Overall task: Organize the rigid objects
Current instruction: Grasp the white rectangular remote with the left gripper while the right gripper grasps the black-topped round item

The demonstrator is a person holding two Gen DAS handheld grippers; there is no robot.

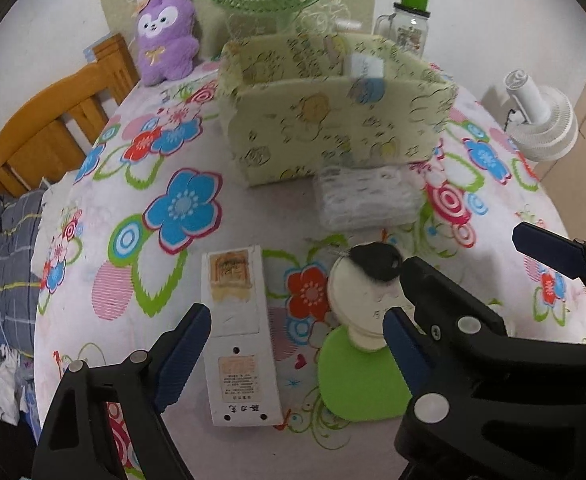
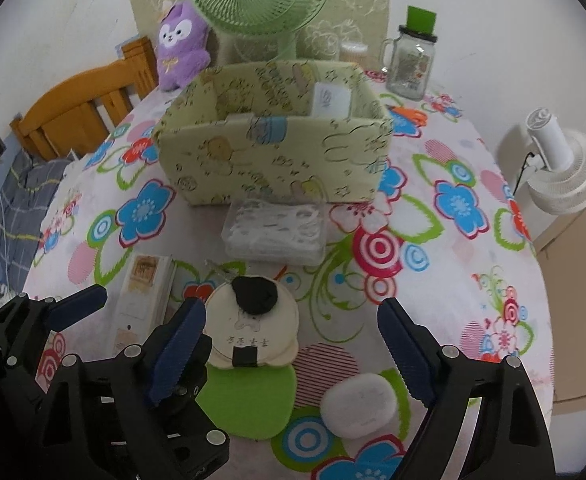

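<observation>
Both jaws are held apart: left gripper [image 1: 293, 344] straddles the stiff, light white box [image 1: 239, 336], best gripped across its narrow sides; right gripper [image 2: 293, 352] is empty

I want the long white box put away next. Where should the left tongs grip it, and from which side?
Grip the white box across its two long sides, near the middle, coming down from above. It lies flat on the tablecloth with its narrow width already lined up between the open left tongs. The round cream item lies close on its right, so keep that finger tight to the box.
</observation>
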